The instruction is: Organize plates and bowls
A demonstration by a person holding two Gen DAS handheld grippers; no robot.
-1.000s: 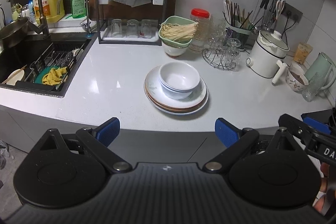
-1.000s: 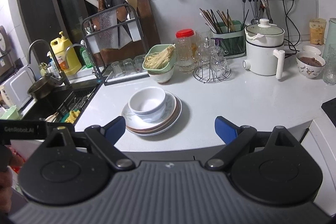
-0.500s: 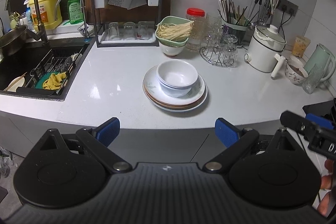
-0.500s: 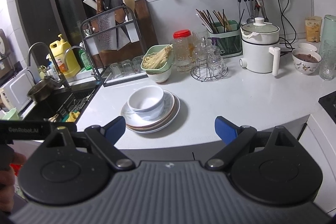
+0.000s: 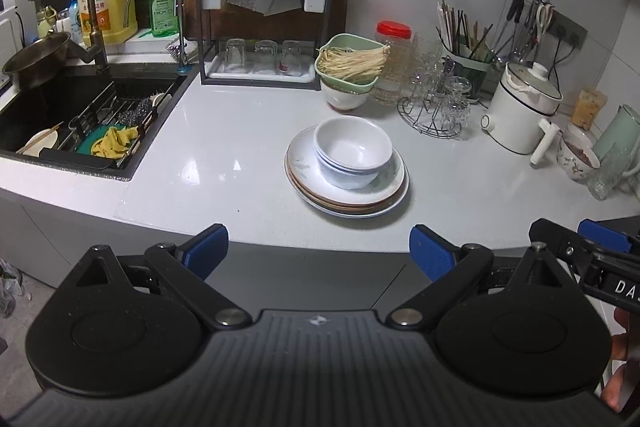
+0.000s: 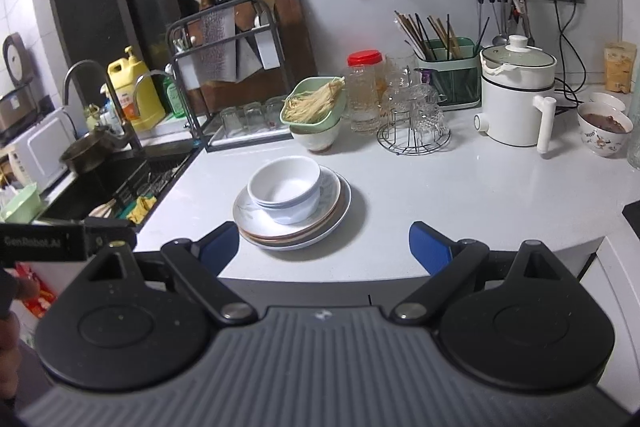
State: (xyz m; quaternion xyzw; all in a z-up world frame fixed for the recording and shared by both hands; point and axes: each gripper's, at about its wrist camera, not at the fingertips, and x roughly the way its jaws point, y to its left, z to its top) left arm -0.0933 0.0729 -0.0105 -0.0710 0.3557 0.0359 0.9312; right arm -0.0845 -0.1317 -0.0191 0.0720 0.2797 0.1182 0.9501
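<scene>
White and glossy, the surface [image 5: 224,163] runs from a dark sunken sink [image 5: 60,115] on one side to a white lidded electric pot [image 5: 520,115] on the other, with pale tiled wall behind. Against that wall stands a black wire rack [image 5: 264,7] with a hammered steel cleaver hung before a dark wooden board and clear glasses upturned on its tray. Both hand-held grippers hang just off the near edge of the surface, tilted downward toward it and side by side. The left hand-held gripper [image 5: 318,253] has its matte black ribbed body low in its own view and its two ribbed blue pads spread wide apart with nothing between them. The right hand-held gripper [image 6: 324,247] sits the same way, pads wide apart and empty; its left pad lies visually just in front of the plates' rim, though clear of it. In the middle of the surface, well apart from both, lies a stack of round plates [image 5: 348,195], smooth glazed white with a brown-edged one sandwiched among them. Nested white bowls [image 5: 352,155], deep and round-walled, rest upright on top of it. Behind is a pale green square basket [image 5: 348,65] of dry noodles set on a bowl.
</scene>
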